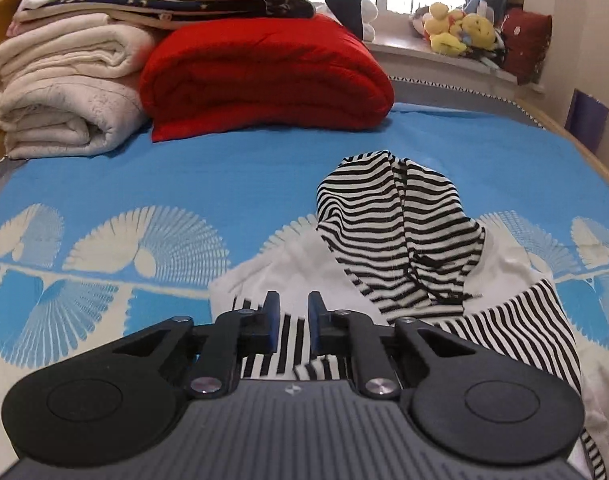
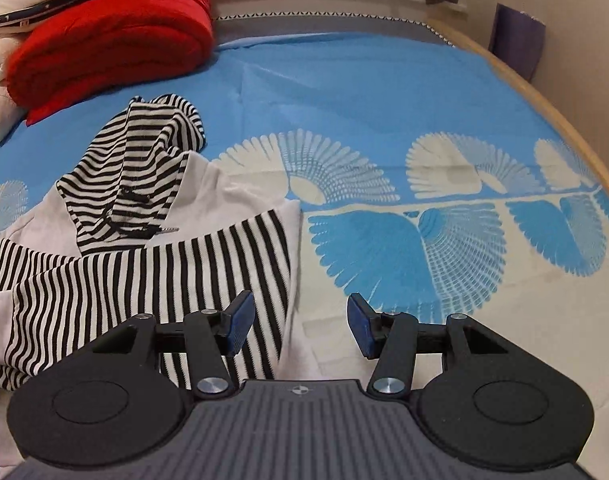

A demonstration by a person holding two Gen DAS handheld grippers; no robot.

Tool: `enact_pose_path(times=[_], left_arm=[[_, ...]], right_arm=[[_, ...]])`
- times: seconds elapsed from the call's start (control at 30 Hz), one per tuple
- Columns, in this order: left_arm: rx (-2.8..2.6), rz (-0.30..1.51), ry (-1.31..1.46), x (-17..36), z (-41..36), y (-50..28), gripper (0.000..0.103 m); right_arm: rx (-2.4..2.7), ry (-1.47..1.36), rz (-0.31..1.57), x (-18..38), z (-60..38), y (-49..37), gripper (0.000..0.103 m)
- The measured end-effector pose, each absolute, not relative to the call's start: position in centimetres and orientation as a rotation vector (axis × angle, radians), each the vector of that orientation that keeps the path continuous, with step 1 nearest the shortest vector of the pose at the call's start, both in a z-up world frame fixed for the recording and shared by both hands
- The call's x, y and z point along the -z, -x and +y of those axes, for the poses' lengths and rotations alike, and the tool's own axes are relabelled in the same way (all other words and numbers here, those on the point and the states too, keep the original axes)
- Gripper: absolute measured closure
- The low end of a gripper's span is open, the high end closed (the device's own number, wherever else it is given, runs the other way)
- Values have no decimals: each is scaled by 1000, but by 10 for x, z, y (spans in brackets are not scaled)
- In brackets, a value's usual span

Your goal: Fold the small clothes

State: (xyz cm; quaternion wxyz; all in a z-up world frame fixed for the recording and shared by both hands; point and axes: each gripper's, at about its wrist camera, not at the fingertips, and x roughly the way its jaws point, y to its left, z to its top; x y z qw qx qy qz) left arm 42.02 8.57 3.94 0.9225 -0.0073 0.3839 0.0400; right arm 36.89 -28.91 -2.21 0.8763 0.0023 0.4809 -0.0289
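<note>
A small white garment with a black-and-white striped hood (image 1: 400, 232) and striped sleeves lies crumpled on the blue patterned bedspread (image 1: 224, 168). My left gripper (image 1: 293, 312) hovers over the garment's near left part; its jaws stand a narrow gap apart with a striped sleeve (image 1: 288, 344) showing between and under them, held or not I cannot tell. In the right wrist view the same garment (image 2: 144, 248) lies at the left, its hood (image 2: 140, 168) beyond. My right gripper (image 2: 300, 320) is open and empty, its left finger over the striped sleeve's right edge.
A folded red quilt (image 1: 264, 80) and rolled cream blankets (image 1: 64, 92) are stacked at the far left of the bed. Plush toys (image 1: 460, 28) sit on the windowsill. The bed's wooden rim (image 2: 564, 120) curves along the right side, with a purple bag (image 2: 516, 40) by the wall.
</note>
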Motion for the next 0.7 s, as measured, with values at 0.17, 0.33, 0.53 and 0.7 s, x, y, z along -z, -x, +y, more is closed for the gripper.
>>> enact_pose_path(times=[0.17,0.33,0.53,0.7], left_arm=[[-72,784,65,-48,79,-496,90],[-43,786,47,-40,60,-593,90],[-25,834,64,-3,48,-704,90],[-48,904,114,32,49,-777,86]], right_arm=[[70,23,998,19,-293,-373,50],[64,69,1000,22,-288,-376,50],[46,92,1028,33,-285,-379,50],[58,143,1061,48,-291,-380,50]])
